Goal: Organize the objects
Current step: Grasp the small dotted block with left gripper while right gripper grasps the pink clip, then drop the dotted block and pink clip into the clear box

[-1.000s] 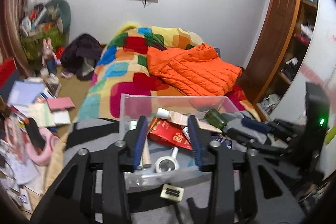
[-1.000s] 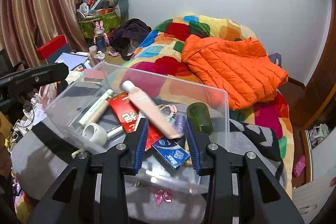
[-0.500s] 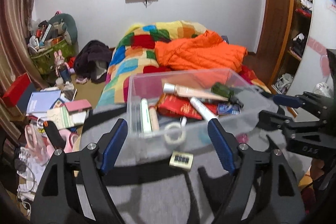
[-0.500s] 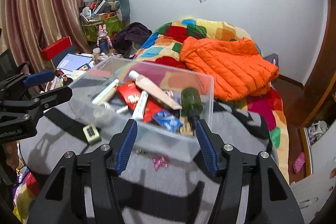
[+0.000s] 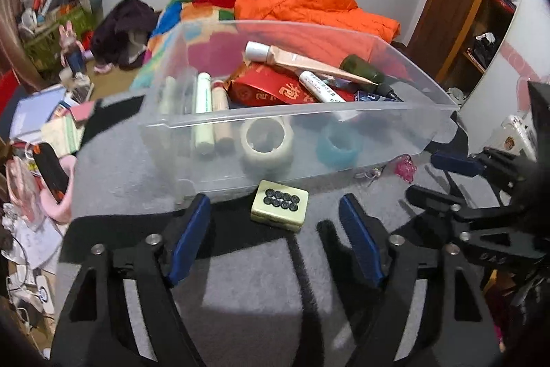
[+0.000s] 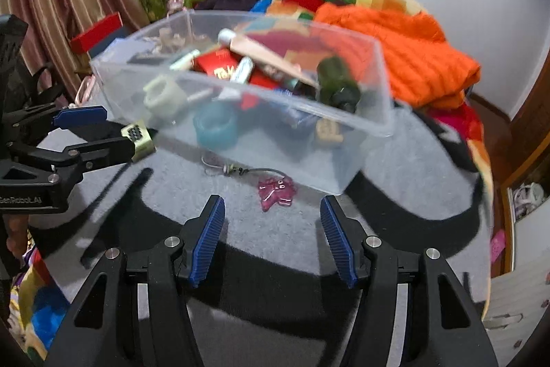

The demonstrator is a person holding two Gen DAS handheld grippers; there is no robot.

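Cream mahjong tile with black dots; clear plastic bin; red box with gold lettering; dark green bottle; pink charm, perhaps translucent; grey-and-black cloth; orange jacket.

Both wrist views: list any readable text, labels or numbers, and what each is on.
"GenRobot_AI": on the left gripper body, in the right wrist view.
Gold character on the red box: too blurred to read.
Print on the white tube: too small to read.
Raised lettering on the right gripper body, left wrist view: illegible.
Mahjong tile: eight circles, no text.
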